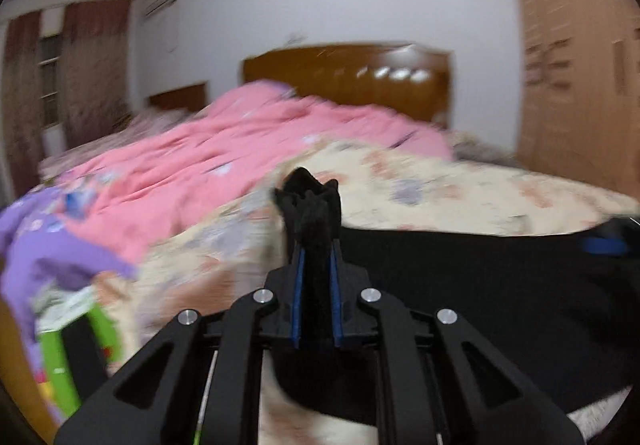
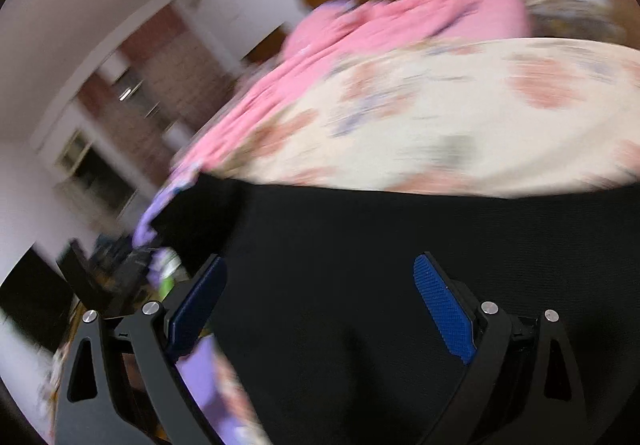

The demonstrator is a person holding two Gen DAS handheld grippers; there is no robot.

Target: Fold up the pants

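Black pants [image 1: 460, 285] lie spread across the floral bed sheet [image 1: 440, 189]. My left gripper [image 1: 316, 245] is shut on a bunched edge of the pants, and black cloth sticks up between its blue pads. In the right wrist view the pants [image 2: 360, 265] fill the lower frame. My right gripper [image 2: 320, 277] is open just above them, with its blue pads [image 2: 444, 305] wide apart and nothing between them. The right gripper also shows at the right edge of the left wrist view [image 1: 612, 241]. Both views are blurred by motion.
A pink quilt [image 1: 224, 157] is heaped on the far half of the bed before a brown headboard [image 1: 352, 77]. A purple cloth [image 1: 44, 245] hangs at the left bed edge. A wooden wardrobe [image 1: 580, 65] stands at right. Curtains [image 1: 92, 69] cover the window.
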